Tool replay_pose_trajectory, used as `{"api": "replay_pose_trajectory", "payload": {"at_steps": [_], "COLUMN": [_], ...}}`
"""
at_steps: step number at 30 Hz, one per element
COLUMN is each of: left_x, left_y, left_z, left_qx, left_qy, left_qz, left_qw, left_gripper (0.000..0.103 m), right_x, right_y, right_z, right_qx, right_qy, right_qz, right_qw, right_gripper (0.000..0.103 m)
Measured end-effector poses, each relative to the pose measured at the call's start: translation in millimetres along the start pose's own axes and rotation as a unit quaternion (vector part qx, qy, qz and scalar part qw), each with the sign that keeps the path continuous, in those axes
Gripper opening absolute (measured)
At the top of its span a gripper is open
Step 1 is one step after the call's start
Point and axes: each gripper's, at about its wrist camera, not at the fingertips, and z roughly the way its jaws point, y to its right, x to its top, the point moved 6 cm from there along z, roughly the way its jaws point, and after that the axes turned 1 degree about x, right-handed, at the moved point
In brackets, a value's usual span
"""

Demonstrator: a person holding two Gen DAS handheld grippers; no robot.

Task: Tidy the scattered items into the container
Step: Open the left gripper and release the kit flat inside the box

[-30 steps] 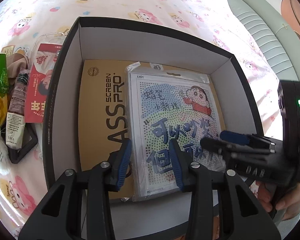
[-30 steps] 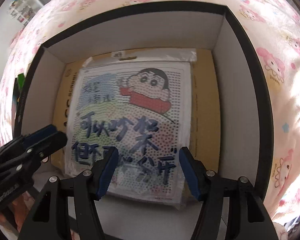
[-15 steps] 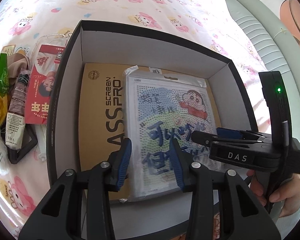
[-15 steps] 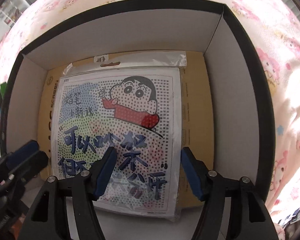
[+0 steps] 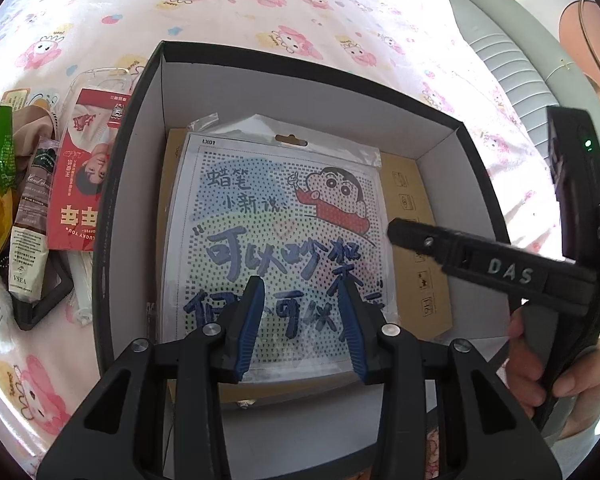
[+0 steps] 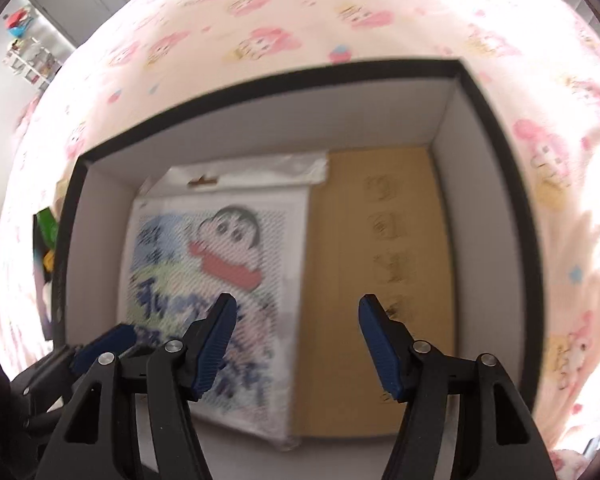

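Box (image 5: 112,216), black-walled, white-lined cardboard, directly below both jaw sets. Left gripper (image 5: 302,322) closing, nothing between pads; right gripper (image 6: 296,344) agape, empty. Bagged cartoon dot-print sheet (image 5: 276,232), "LX01", flat inside atop brown carton (image 6: 380,280). Remaining scatter left of left jaws, outside wall: red packet (image 5: 82,176), long axis away; "VSEA" sachet (image 5: 28,232). Left hand nearer.

The left gripper (image 5: 300,312) hangs over the black box (image 5: 112,200), its jaws closing with nothing between them; below lies the bagged cartoon bead sheet (image 5: 276,232), resting on a brown cardboard pack (image 5: 420,280) on the box floor; the right gripper (image 5: 480,260) reaches in from the right, held by a hand (image 5: 556,376); left of the box, a red packet (image 5: 80,176), a brown sachet (image 5: 30,220) and other clutter lie on the pink printed bedsheet (image 5: 260,4).
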Motion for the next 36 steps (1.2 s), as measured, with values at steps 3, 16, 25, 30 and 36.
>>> {"api": "replay_pose_trajectory", "payload": {"at_steps": [3, 16, 25, 30, 36], "left_x": [17, 64, 106, 112, 116], "left_y": [-1, -13, -18, -10, -26], "left_z": [10, 9, 27, 41, 68], "left_qx": [0.009, -0.011, 0.045, 0.102, 0.139], "left_qy": [-0.039, -0.015, -0.024, -0.029, -0.056], "left_qz": [-0.012, -0.032, -0.029, 0.013, -0.004], "left_qw": [0.9991, 0.9993, 0.9983, 0.9943, 0.9888], "left_gripper": [0.038, 0.035, 0.035, 0.035, 0.035], "right_x": [6, 40, 39, 36, 33], "right_y": [3, -29, -34, -34, -49], "right_z": [0, 13, -10, -24, -24], "right_qx": [0.028, 0.074, 0.067, 0.070, 0.069], "right_qy": [-0.020, -0.053, -0.037, -0.028, -0.044], "right_qz": [0.008, -0.003, -0.007, -0.003, -0.012], "right_qw": [0.999, 0.996, 0.997, 0.997, 0.997], "right_gripper": [0.061, 0.051, 0.051, 0.051, 0.051]}}
